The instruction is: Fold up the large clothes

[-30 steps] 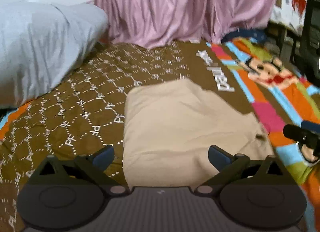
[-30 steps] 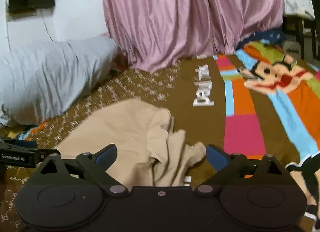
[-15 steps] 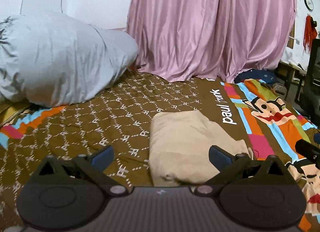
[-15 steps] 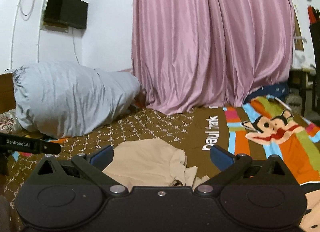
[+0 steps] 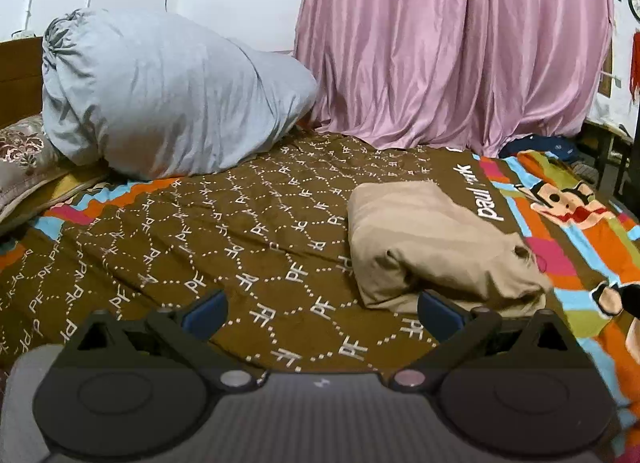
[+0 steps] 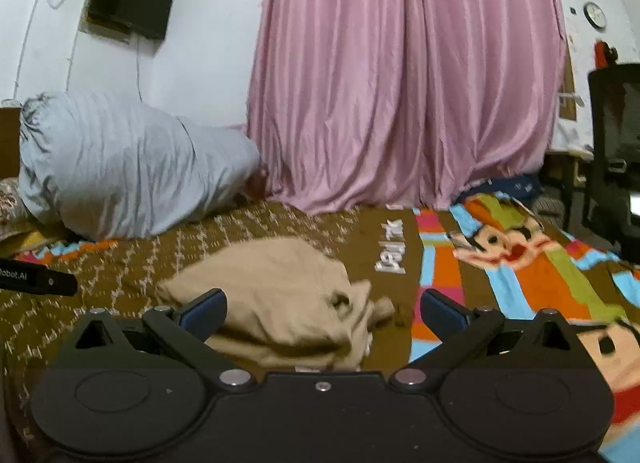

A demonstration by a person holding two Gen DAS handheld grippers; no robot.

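- The beige garment (image 5: 436, 247) lies folded into a compact bundle on the bed (image 5: 224, 231), on the brown patterned part of the bedspread, its right edge reaching the striped cartoon print.
- In the left wrist view the bundle's near-left corner is rounded and thick; a loose flap sticks up at its right side.
- In the right wrist view the garment (image 6: 280, 295) shows a rumpled, bunched edge on its right, blurred.
- The left hand-held gripper (image 5: 322, 309) hangs above the bedspread with jaws spread wide and nothing between them; its right finger sits just before the bundle's near edge.
- The right hand-held gripper (image 6: 322, 309) is also spread wide and holds nothing, the bundle lying between and beyond its fingers.
- Bare bedspread stretches left of the bundle toward the grey bedding bag (image 5: 168, 103).
- A pink curtain (image 5: 452, 47) closes off the far edge of the bed.
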